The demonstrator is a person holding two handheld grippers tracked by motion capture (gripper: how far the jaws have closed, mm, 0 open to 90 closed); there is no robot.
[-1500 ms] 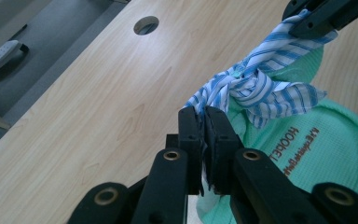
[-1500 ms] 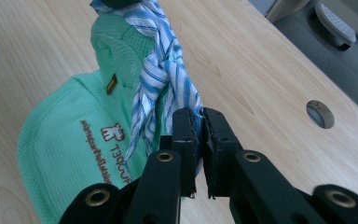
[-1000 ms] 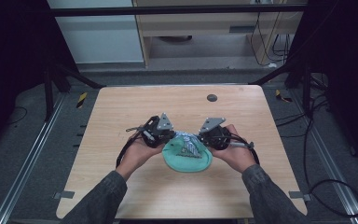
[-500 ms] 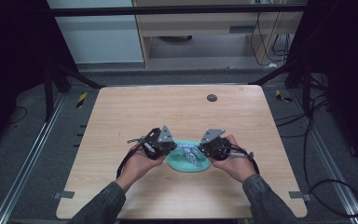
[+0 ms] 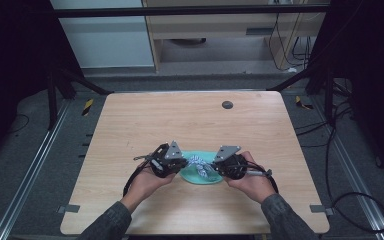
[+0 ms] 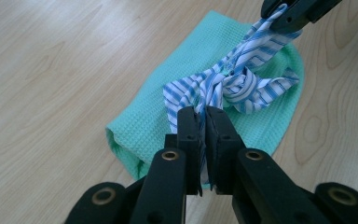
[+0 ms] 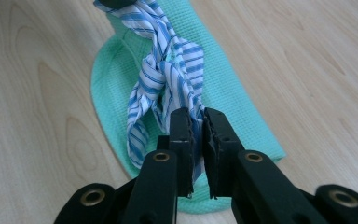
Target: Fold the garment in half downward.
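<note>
Jaws of left gripper (image 6: 202, 122) and right gripper (image 7: 196, 122) clamping striped cloth (image 6: 235, 86), green towel (image 6: 158, 116) beneath

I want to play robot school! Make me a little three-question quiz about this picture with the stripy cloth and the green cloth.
1. True or false: the left hand-held gripper is open and holds nothing.
2. What lies under the striped cloth on the table?
A. a red plate
B. a green cloth
C. a cardboard box
3. Fill the gap: the middle of the striped cloth is twisted into a ____.

Key
1. False. It is shut on one end of the striped cloth, and the right hand-held gripper is shut on the other end.
2. B, the green cloth, which lies on the wood.
3. Knot.
</note>
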